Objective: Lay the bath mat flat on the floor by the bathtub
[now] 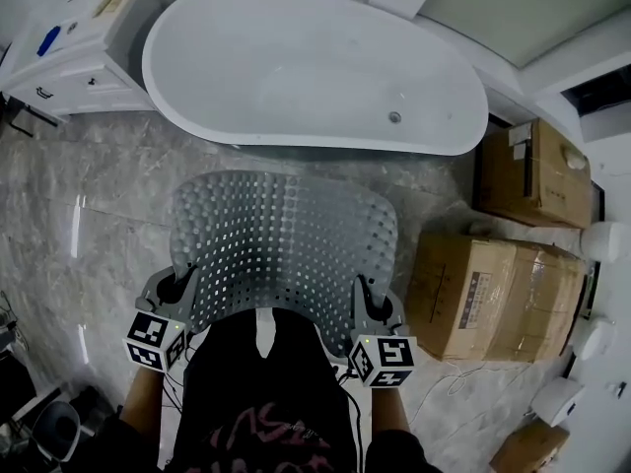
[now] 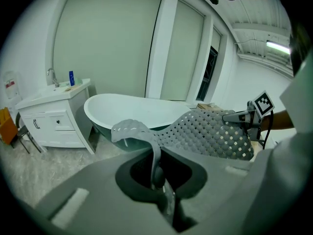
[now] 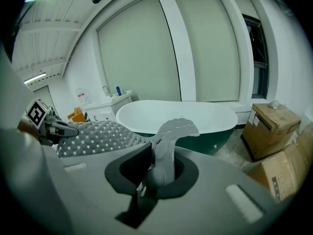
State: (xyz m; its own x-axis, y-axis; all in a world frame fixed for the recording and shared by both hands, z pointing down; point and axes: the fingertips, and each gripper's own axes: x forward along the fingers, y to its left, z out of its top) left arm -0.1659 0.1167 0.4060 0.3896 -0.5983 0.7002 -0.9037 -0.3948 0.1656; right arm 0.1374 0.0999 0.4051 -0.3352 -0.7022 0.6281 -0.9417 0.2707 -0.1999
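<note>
Grey rubber bath mat (image 1: 286,244), studded with bumps and punched through with small square holes, hangs spread between my two claws. My left claw (image 1: 180,289) is clamped on the mat's near left corner; in the left gripper view the rubber edge runs straight down between the closed jaws and curls over above them. My right claw (image 1: 367,299) grips the near right corner the same way, jaws pressed on a fold of the mat that rises and flops forward. The sheet bows upward between the two grips and reaches away from me toward the white oval bathtub (image 1: 315,67), which lies across the top of the head view. Under the mat is the grey-veined marble floor (image 1: 89,195); I cannot tell whether the far edge touches it. Two brown cardboard boxes (image 1: 488,299) sit on the floor to my right, near the tub's end. A white vanity cabinet (image 1: 79,57) stands to my left, beside the tub.
</note>
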